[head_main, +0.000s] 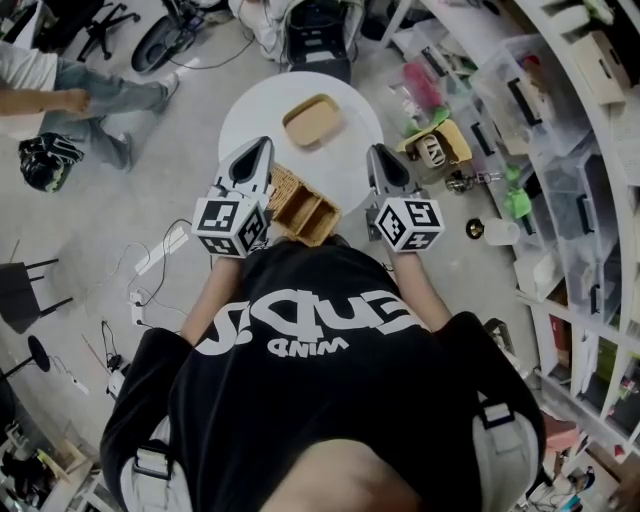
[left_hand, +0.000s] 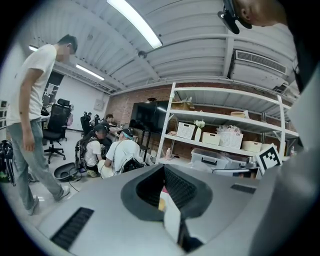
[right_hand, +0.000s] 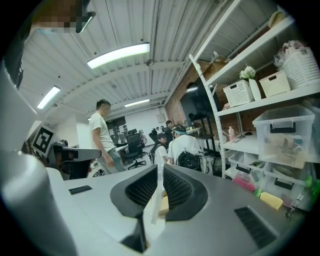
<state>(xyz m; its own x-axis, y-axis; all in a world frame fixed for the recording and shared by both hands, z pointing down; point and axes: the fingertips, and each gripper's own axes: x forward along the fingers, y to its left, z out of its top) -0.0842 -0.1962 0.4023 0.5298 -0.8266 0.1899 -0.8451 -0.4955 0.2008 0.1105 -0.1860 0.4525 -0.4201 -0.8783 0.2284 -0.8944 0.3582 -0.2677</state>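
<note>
The left tool (head_main: 262, 147) and the right tool (head_main: 378, 153) hover over the near edge of the round white table (head_main: 250, 110). Both point away from the person, and each has its jaws drawn together on nothing. The gripper views show only a thin slit of light between the ribbed black pads (right_hand: 177, 189). Between the tools, at that near edge, sits the basket (head_main: 300, 210), coarse weave on one side and smooth pale wooden compartments on the other. The tools flank it, which seems to keep both tips equally near to it. The left tool overlaps its woven side from above, and contact cannot be told. A flat tan tray (head_main: 312, 120) with rounded corners lies apart, near the table's far edge.
</note>
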